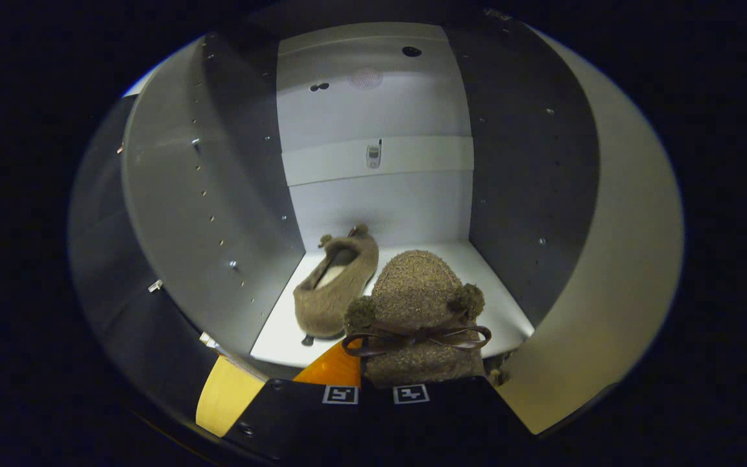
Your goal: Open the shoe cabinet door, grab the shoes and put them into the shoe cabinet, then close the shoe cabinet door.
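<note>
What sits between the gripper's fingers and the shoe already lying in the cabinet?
The second fuzzy shoe, seemingly held in the gripper, with the first shoe beyond it.

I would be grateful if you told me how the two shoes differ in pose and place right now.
The near shoe is held between the fingers, toe pointing into the cabinet, its bow and pompoms facing the camera; the far shoe lies free on the cabinet floor, to the left and deeper in. The far shoe shows its opening; the near shoe shows its toe cap. Both are brown and fuzzy.
</note>
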Action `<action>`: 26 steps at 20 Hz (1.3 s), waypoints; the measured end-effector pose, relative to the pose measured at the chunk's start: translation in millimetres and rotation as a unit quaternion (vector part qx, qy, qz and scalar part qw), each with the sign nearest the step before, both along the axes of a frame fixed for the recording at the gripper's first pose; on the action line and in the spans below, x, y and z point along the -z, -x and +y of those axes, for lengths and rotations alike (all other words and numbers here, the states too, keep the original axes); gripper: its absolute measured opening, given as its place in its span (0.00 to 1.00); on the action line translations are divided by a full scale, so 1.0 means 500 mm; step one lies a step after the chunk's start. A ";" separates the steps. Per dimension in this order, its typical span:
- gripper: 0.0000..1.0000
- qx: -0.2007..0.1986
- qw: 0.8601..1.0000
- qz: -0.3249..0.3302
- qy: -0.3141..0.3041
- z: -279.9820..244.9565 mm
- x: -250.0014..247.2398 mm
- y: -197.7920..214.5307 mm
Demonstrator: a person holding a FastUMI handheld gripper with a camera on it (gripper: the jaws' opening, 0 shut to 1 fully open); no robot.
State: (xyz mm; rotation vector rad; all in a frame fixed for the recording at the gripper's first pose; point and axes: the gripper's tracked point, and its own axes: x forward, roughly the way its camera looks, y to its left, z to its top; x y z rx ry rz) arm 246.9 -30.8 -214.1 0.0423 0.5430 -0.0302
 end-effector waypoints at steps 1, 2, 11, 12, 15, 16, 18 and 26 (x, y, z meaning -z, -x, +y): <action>0.05 -0.001 1.000 0.000 0.004 -0.001 -0.005 -0.028; 0.05 0.001 1.000 0.005 0.006 -0.006 -0.008 -0.050; 0.05 0.018 0.999 0.039 0.013 -0.055 0.031 -0.250; 0.05 0.022 0.999 0.048 0.009 -0.060 0.044 -0.265; 0.05 0.033 0.996 0.079 -0.008 -0.075 0.098 -0.301; 0.05 0.036 0.995 0.094 -0.010 -0.081 0.118 -0.308; 0.05 0.045 0.990 0.133 -0.023 -0.096 0.161 -0.309; 0.14 0.061 0.987 0.149 -0.022 -0.105 0.160 -0.296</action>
